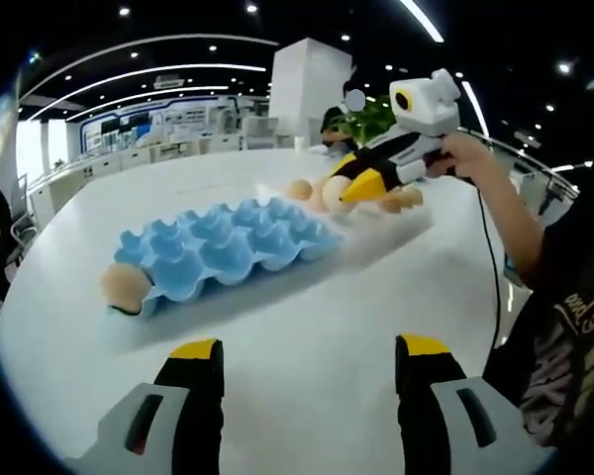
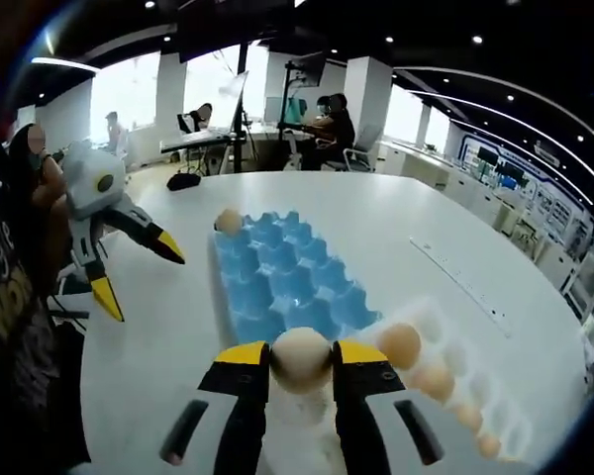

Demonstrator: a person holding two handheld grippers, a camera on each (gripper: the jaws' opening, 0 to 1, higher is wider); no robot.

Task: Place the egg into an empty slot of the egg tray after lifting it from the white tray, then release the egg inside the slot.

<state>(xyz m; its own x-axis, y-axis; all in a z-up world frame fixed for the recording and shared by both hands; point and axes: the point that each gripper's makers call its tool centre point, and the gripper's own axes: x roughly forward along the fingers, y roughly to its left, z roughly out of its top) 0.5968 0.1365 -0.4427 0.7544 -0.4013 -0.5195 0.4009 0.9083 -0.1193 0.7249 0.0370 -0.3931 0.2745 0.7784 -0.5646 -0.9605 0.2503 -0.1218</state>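
A pale brown egg (image 2: 300, 364) sits between the jaws of my right gripper (image 2: 300, 348), which is shut on it, just above the near end of the white tray (image 2: 428, 319). The same gripper (image 1: 346, 181) and its egg (image 1: 334, 194) appear at the table's far side in the left gripper view. The blue egg tray (image 2: 282, 282) lies just beyond, with one egg (image 2: 229, 220) in a far corner slot; its other slots are bare. The left gripper view shows that tray (image 1: 228, 247) and its egg (image 1: 126, 285). My left gripper (image 1: 309, 348) is open over bare table.
Several more eggs (image 2: 400, 343) lie in a row in the white tray (image 1: 416, 220). My left gripper (image 2: 139, 275) hangs open to the left of the blue tray. A person's arm (image 1: 500, 213) is at the right. Seated people and desks stand behind the round white table (image 1: 307, 307).
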